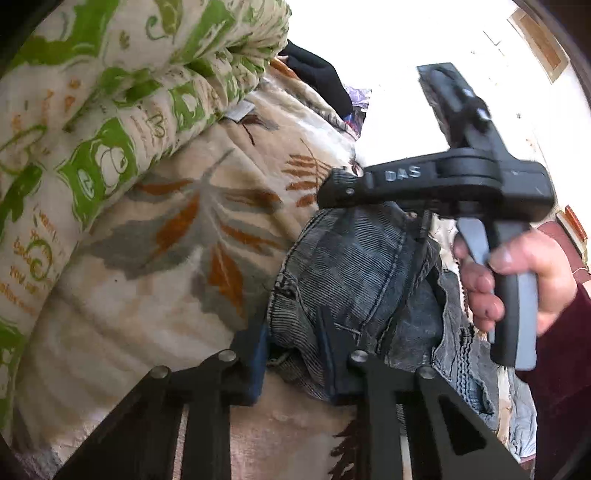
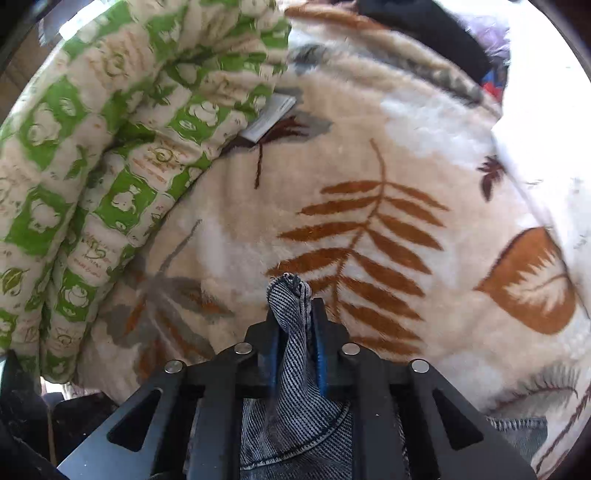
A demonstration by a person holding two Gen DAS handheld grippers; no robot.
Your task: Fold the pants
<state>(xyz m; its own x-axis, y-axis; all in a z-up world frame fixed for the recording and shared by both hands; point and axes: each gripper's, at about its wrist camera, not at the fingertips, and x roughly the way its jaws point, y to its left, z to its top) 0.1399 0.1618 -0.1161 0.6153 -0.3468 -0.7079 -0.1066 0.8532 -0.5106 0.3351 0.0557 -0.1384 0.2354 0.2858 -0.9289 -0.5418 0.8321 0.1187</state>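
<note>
Left wrist view: the left tongs [image 1: 295, 354] are clamped on a bunched fold of the grey-blue washed denim pants [image 1: 354, 266], whose fabric fills the gap between the two black fingers. The pants lie crumpled on a cream plush blanket with rust and grey leaf print [image 1: 177, 221], which covers the bed. Above and to the left, a rolled cream quilt with green cartoon print [image 1: 103, 122] rests on the blanket, with a small white label [image 1: 240, 110] at its lower edge. The right tongs [image 1: 334, 188] reach in from the right side, their tip at the upper edge of the pants; a bare hand [image 1: 517, 273] in a dark maroon sleeve [image 1: 557, 354] grips the handle and trigger. A black garment [image 1: 317, 74] lies at the far end of the blanket. Right wrist view: the right tongs [image 2: 295, 314] are closed on a narrow twisted strip of the denim pants [image 2: 291, 332], which stands up between the blue-lined fingers and pokes out just past their tips. More of the denim hangs below, under the linkage. Beyond the tips lies the leaf-print blanket [image 2: 369, 184], apart from the strip's end. The green-print quilt [image 2: 110, 147] sits to the left, its white label [image 2: 271, 117] touching the blanket. The black garment [image 2: 424, 29] appears at the top edge.
</note>
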